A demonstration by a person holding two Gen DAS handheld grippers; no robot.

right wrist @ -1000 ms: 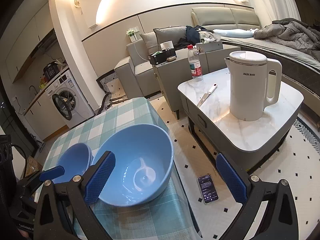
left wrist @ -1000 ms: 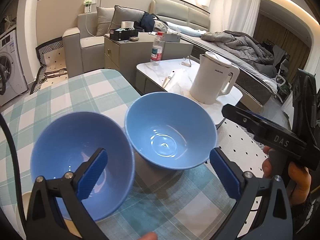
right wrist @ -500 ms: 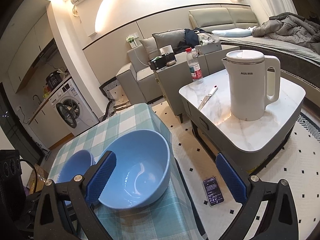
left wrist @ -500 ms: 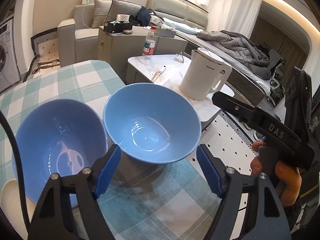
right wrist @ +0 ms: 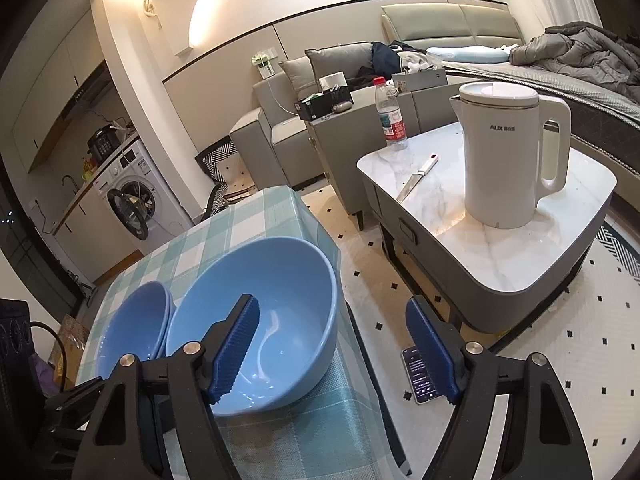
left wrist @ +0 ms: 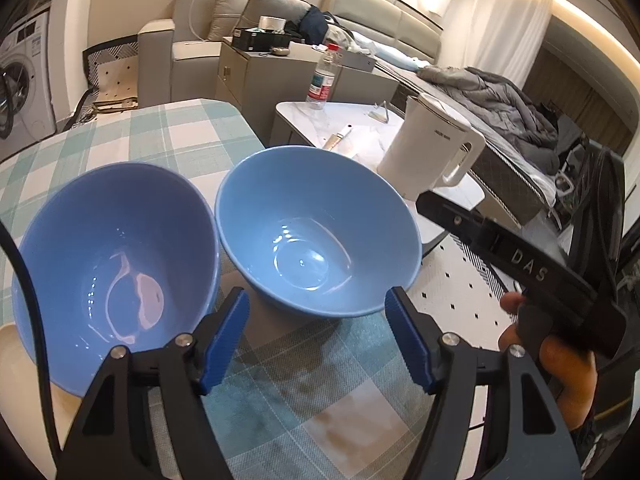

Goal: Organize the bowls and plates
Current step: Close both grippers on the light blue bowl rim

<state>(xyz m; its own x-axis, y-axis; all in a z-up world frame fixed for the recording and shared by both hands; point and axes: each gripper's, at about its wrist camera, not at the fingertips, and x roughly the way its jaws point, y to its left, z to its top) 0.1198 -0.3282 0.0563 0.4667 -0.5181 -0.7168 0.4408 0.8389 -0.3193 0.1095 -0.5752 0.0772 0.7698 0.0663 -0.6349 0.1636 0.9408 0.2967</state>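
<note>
Two blue bowls are found side by side on the checked counter (left wrist: 192,136), rims touching or nearly so. The left bowl (left wrist: 116,256) appears tilted, its mouth turned toward the camera, and seems to rest on a pale plate (left wrist: 16,364) of which only an edge shows. The right bowl (left wrist: 316,232) stands upright near the counter's right edge, mouth up.

The left hand-held gripper (left wrist: 316,340) is held just short of the right bowl's near rim, aimed down at it. Its jaws are closing at a middling width; nothing is between them, and the bowl lies directly ahead. The right hand-held gripper (right wrist: 332,356) is likewise closing with nothing pinched: its left pad is seen over the right bowl's (right wrist: 260,320) interior and its right pad is seen against the floor beyond the counter's edge, so the bowl's right rim lies between the jaws but unpressed. The left bowl (right wrist: 136,324) sits farther to its left.

Being round, the bowls present no long axis; only the rim and the way the mouth faces matter. It is judged that the right bowl is the nearer target for both, and that nesting one bowl into the other is the step in hand. A rim pinch near the counter's edge is judged to carry a risk of slip.
</note>
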